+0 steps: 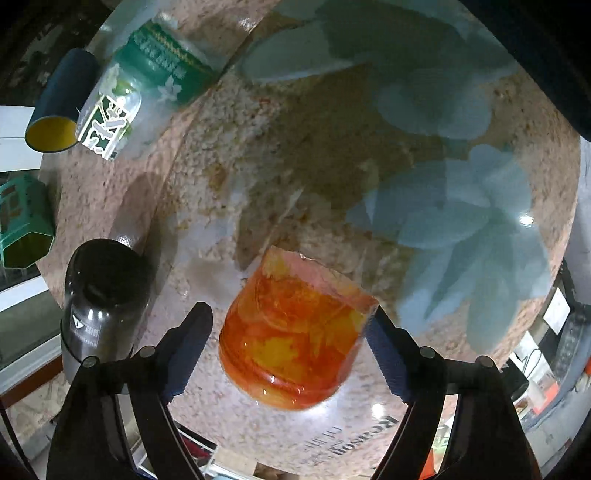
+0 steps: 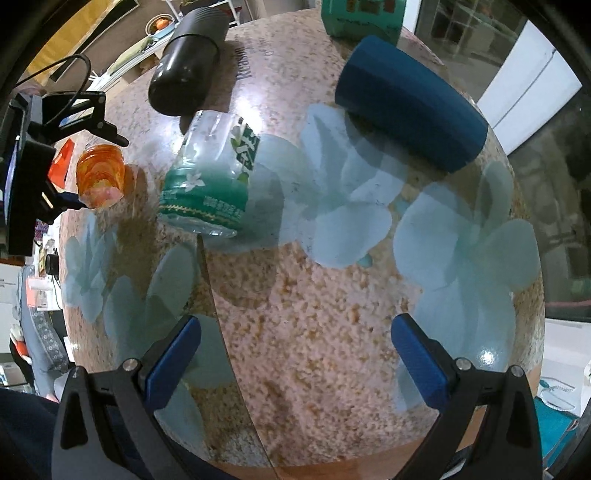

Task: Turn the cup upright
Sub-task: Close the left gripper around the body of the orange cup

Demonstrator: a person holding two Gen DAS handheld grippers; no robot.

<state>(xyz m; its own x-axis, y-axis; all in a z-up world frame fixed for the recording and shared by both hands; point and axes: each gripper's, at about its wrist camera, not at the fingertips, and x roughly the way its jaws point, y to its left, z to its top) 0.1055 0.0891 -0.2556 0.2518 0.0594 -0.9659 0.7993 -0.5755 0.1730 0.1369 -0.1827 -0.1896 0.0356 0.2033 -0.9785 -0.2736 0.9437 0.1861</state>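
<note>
Right now your left gripper (image 1: 288,354) has its blue-padded jaws spread wide, with the orange translucent cup (image 1: 295,332) sitting between them. The right pad looks to be at the cup's edge, while the left pad stands apart from it; whether there is real contact you cannot tell. The cup is tilted, its thick rounded end toward the camera, and it appears lifted off the speckled tabletop (image 1: 332,155). Just to the left of that gripper stands a black bottle (image 1: 103,295). Farther off, at the table's far left edge, a clear plastic bottle with a green label (image 1: 140,85) lies beside a dark blue tube with a yellow inside (image 1: 59,107).

Your right gripper (image 2: 295,354) is also wide open, holding nothing, over bare table printed with pale blue flowers (image 2: 461,266). Beyond it lies the green-labelled bottle, then the blue tube, with the black bottle and a green box (image 2: 362,18) at the far rim. The cup shows far left.
</note>
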